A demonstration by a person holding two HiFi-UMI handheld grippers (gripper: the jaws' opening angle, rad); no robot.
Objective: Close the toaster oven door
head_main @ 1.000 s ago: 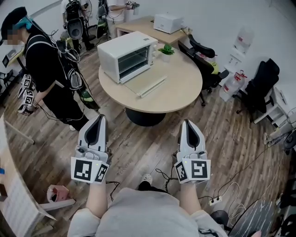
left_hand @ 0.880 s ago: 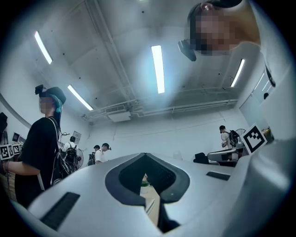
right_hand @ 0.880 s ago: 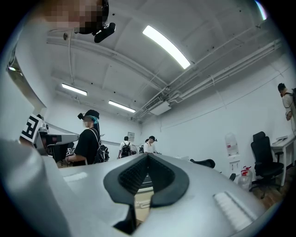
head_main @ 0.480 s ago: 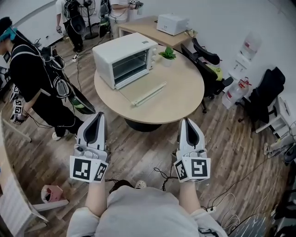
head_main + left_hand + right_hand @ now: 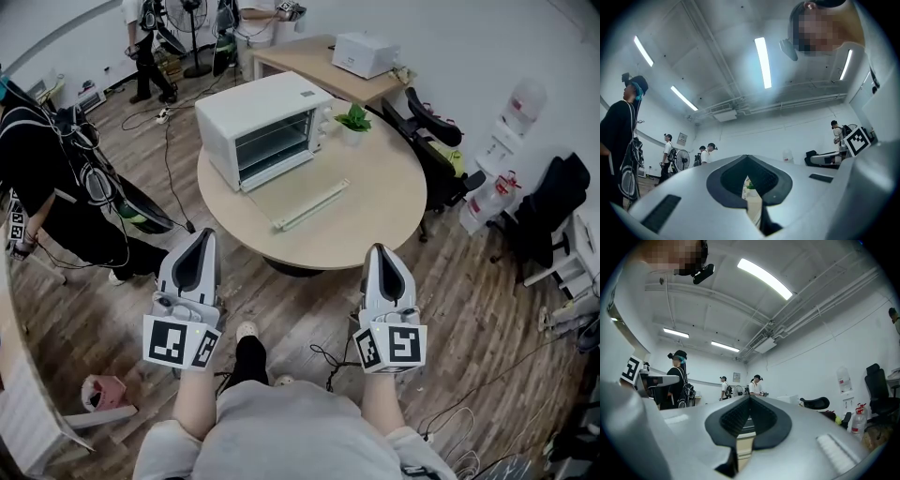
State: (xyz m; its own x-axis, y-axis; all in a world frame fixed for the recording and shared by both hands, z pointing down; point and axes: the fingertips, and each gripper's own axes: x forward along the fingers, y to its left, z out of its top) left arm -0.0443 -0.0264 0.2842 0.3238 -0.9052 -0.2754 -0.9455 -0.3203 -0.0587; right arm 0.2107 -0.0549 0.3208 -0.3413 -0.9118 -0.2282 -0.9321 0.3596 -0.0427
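Well, my left claw (image 5: 199, 236) and right claw (image 5: 378, 249) were each pressed together on nothing (both hung above the wooden floor (image 5: 281, 300), short of the round counter (image 5: 384, 211)). On it sat the white toaster oven (image 5: 253, 112), its glass door (image 5: 289, 187) dropped open toward me.

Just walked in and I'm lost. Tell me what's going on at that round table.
A person holds a left gripper and a right gripper, both shut and empty, short of the round table. On it stands a white toaster oven with its glass door dropped flat open. Neither gripper touches the door, so closing it has not yet begun.
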